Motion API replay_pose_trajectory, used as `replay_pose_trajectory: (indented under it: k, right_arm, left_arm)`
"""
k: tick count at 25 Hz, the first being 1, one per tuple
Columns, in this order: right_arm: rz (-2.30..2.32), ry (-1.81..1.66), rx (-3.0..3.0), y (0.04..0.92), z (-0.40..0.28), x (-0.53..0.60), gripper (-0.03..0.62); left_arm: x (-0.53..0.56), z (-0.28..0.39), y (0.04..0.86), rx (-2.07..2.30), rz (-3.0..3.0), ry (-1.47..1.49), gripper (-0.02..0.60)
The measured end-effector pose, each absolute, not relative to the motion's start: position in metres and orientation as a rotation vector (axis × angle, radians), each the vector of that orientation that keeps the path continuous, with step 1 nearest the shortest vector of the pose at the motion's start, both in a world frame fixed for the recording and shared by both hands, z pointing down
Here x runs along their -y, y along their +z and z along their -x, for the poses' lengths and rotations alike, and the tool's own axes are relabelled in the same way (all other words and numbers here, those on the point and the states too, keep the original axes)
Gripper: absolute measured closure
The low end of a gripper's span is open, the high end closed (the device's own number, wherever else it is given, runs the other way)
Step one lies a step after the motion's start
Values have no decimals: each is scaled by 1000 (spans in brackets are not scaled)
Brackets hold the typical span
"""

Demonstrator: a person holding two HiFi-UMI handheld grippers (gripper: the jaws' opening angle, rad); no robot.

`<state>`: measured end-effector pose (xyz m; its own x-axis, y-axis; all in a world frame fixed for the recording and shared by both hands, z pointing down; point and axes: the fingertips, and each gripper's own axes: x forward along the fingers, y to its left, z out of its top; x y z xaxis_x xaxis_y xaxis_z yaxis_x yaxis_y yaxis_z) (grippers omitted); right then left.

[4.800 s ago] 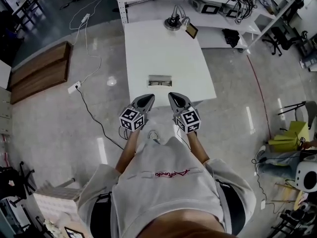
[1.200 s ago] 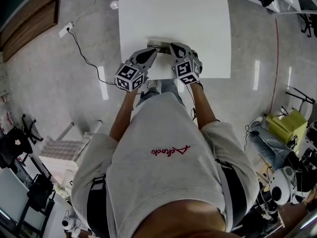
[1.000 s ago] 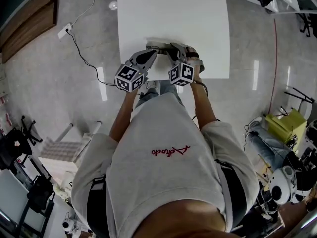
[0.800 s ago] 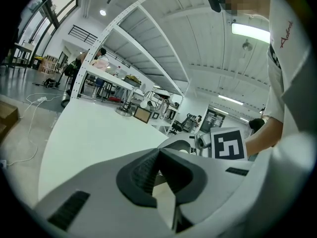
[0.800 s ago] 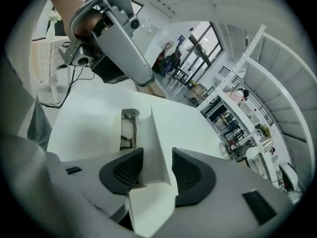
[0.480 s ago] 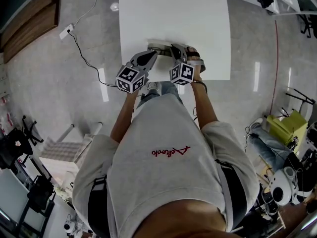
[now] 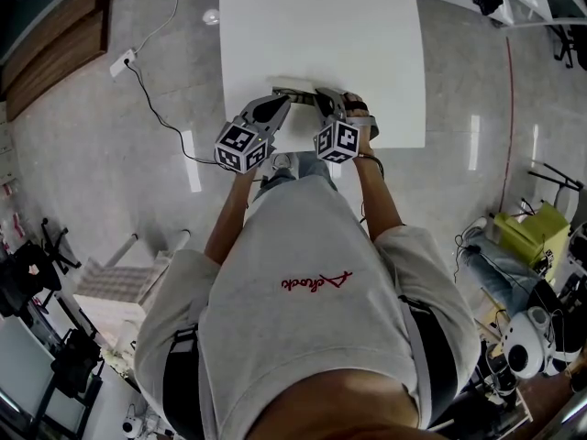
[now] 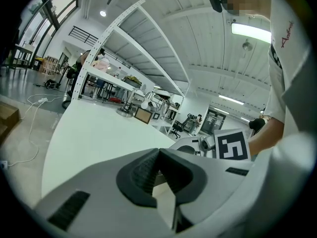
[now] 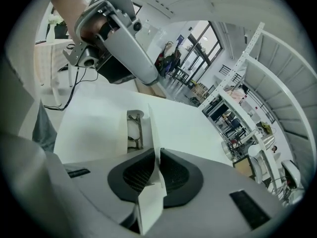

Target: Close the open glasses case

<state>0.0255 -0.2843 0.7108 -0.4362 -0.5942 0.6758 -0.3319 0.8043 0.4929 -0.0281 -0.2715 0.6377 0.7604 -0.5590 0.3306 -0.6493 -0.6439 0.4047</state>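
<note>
Currently my right claw (image 9: 154,155) has just been closing and now pinches the thin, stiff white lid (image 9: 147,123), which stands on edge between its ribbed black pads. Beyond it the glasses case (image 9: 123,133) runs lengthwise straight away from this claw. Its open tray lies left of the lid, with dark-framed glasses (image 9: 134,133) inside, so I judge the lid must swing leftward and down. My left claw (image 8: 158,155) is pressed together, apparently empty, near the case's far end. All of it rests on the smooth white surface (image 9: 84,128), by its front edge.
</note>
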Motion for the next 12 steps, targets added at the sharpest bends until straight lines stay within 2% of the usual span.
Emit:
replay_pose_trajectory:
  k: [12]
  right_arm:
    - [-623, -217, 2081, 738, -21, 237, 507]
  left_arm:
    - [264, 22, 633, 892, -2471, 242, 557]
